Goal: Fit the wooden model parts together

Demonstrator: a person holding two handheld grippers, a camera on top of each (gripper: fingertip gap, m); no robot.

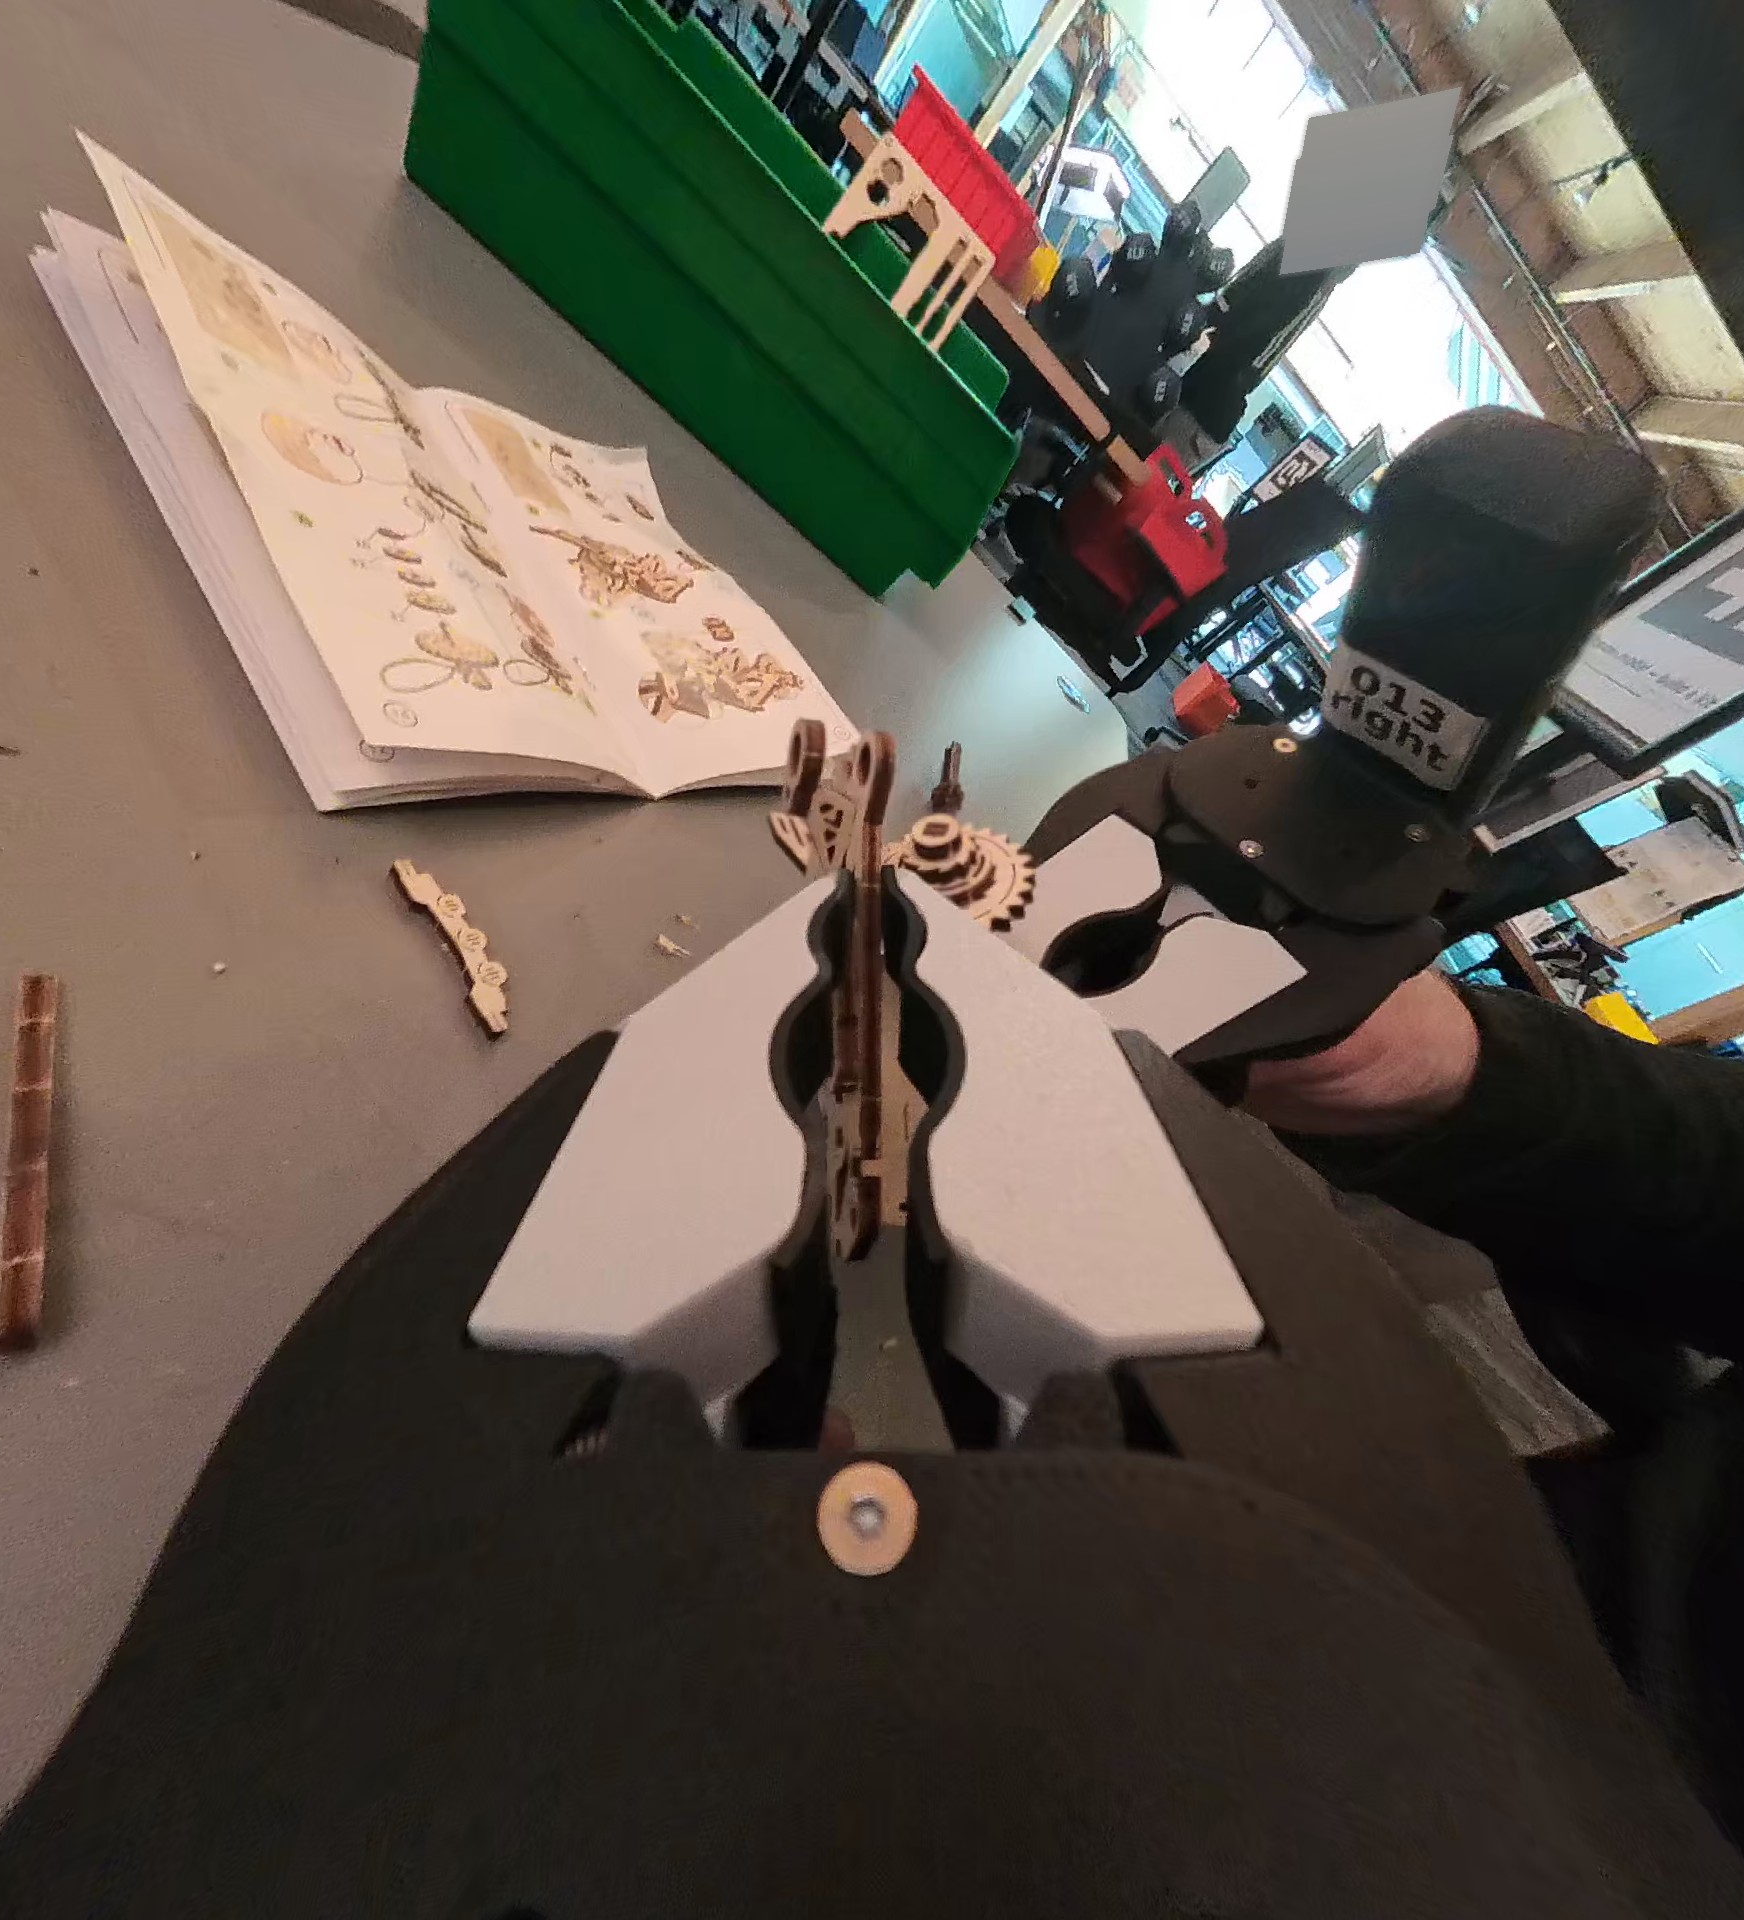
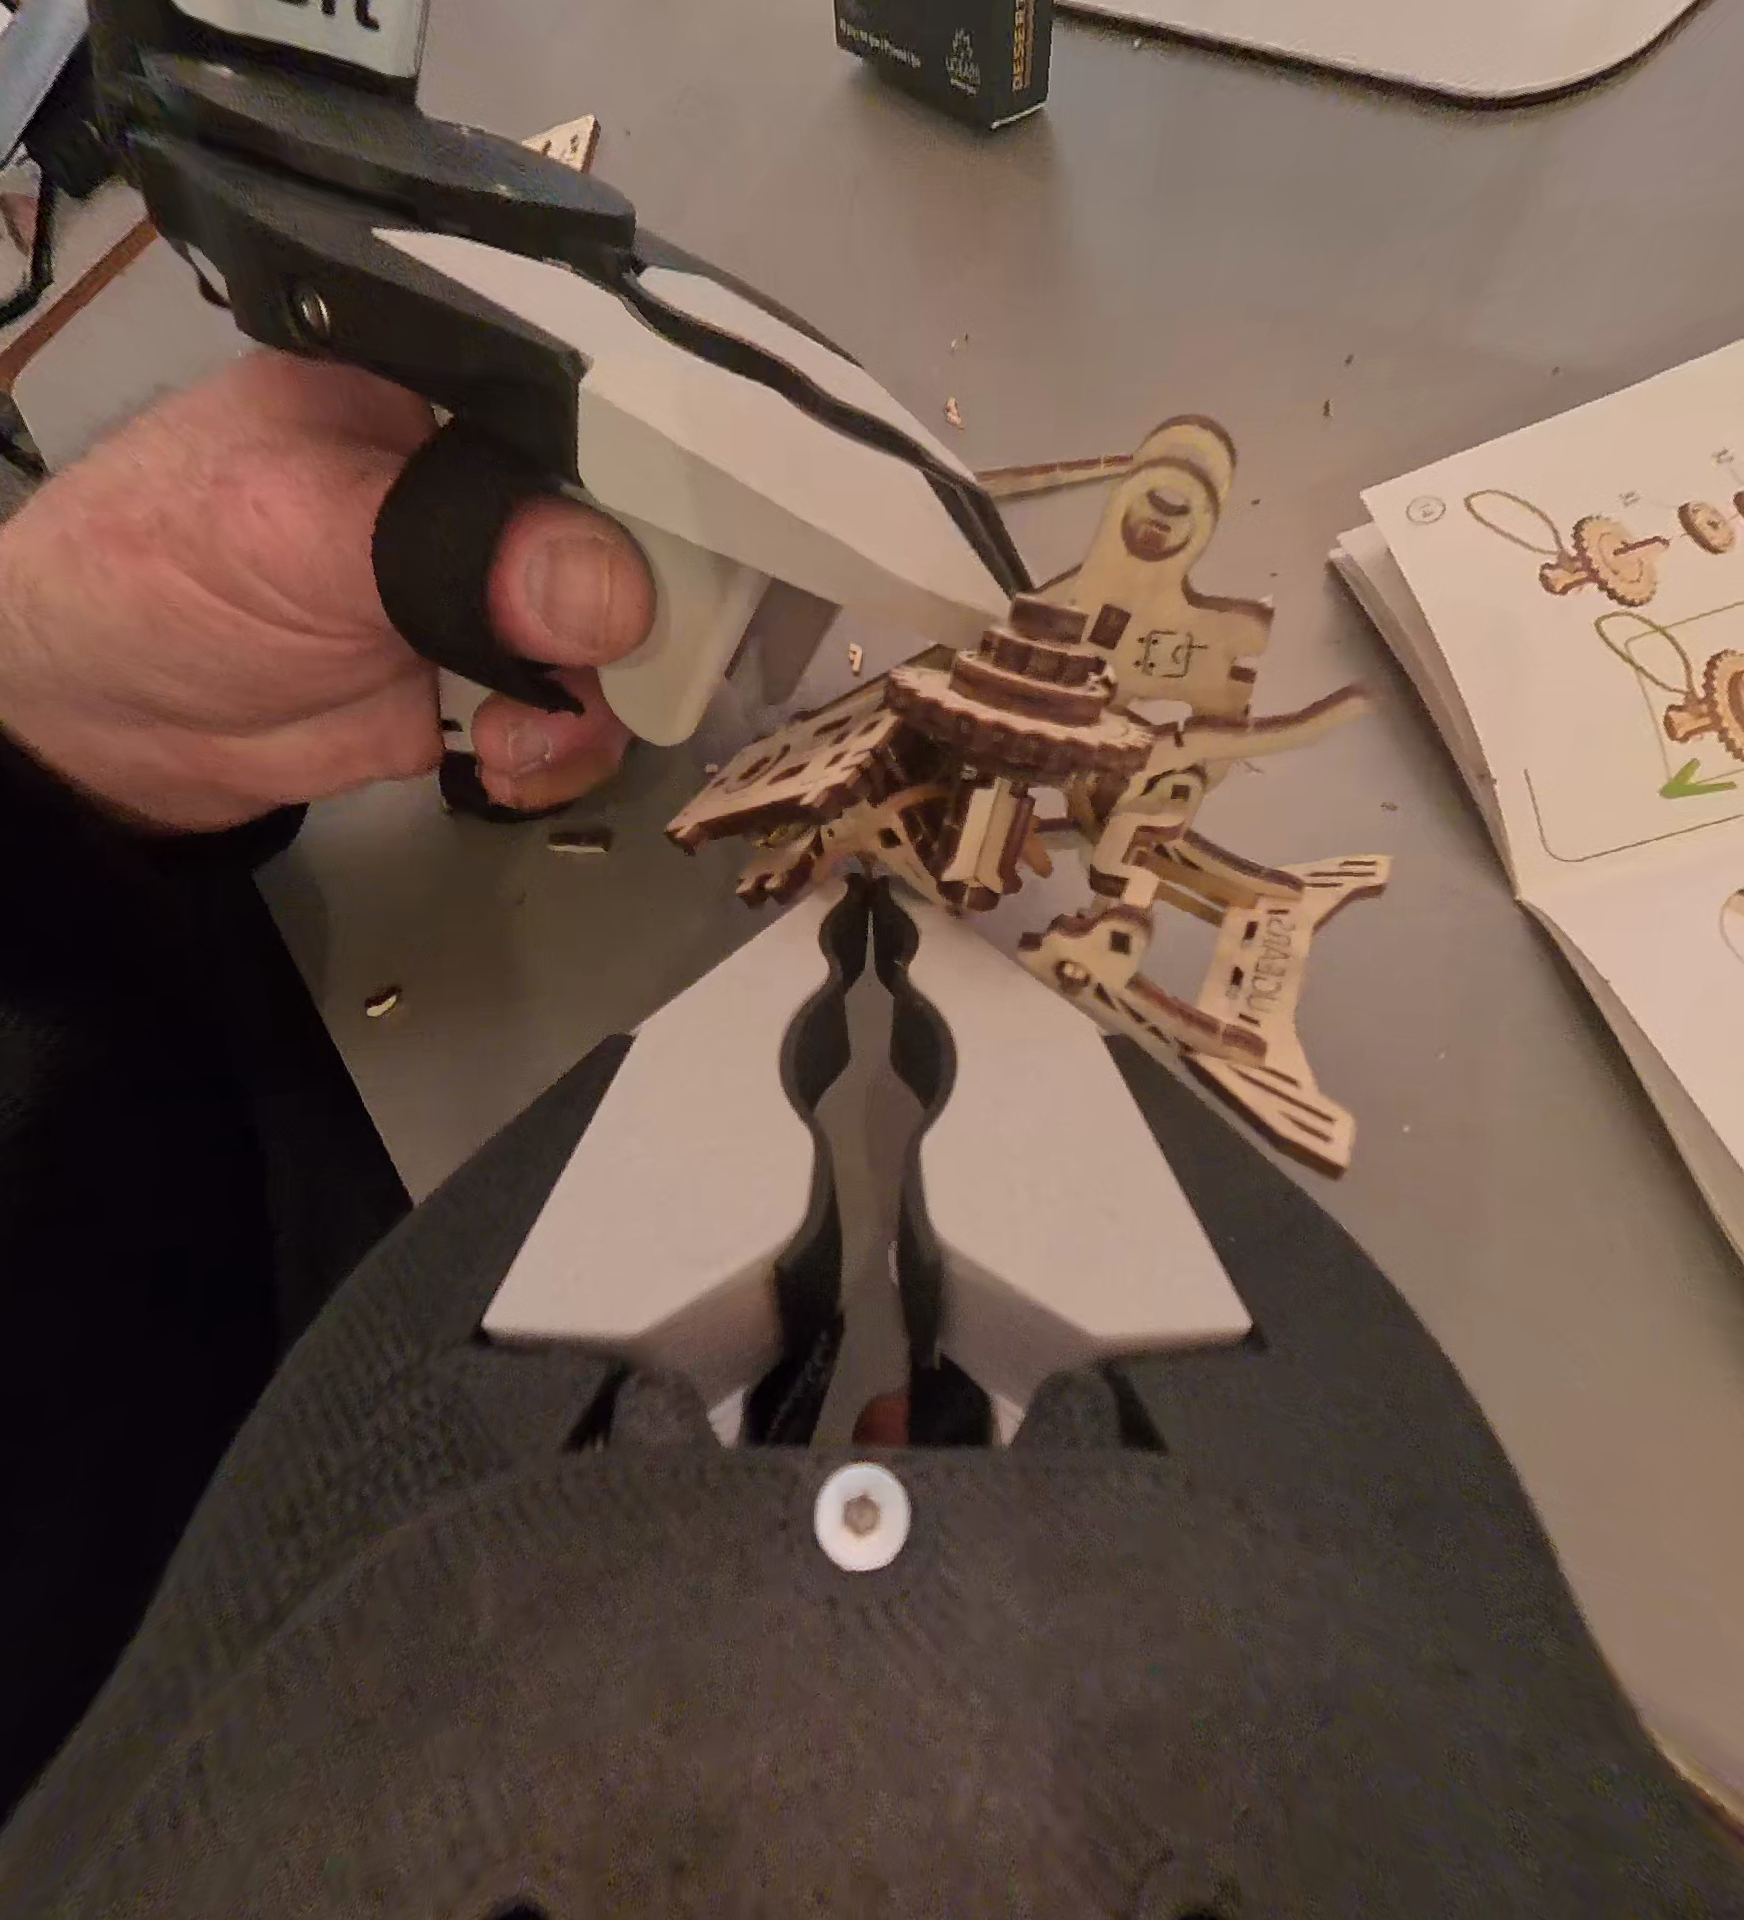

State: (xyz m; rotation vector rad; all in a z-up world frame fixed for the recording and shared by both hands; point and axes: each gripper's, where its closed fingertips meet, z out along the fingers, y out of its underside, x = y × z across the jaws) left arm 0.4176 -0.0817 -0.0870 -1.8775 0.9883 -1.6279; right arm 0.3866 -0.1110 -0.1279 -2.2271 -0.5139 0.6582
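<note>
Left gripper (image 1: 863,904): your jaws clamp the model (image 2: 1003,769).
Right gripper (image 2: 870,914): closed, pinching its edge.
Left: loose strips (image 1: 457,940) unfitted.

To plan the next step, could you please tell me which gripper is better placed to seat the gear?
Probably the right: its jaws, shut, sit just below the gear. The left is clamped on the model's upright plate, steadying it.

The grey worktop (image 1: 224,1143) carries an open booklet (image 1: 452,582), a green bin (image 1: 702,281), a wooden stick (image 1: 24,1164), a notched wooden strip (image 1: 457,940), a dark box (image 2: 941,57) and scattered wood crumbs.
</note>
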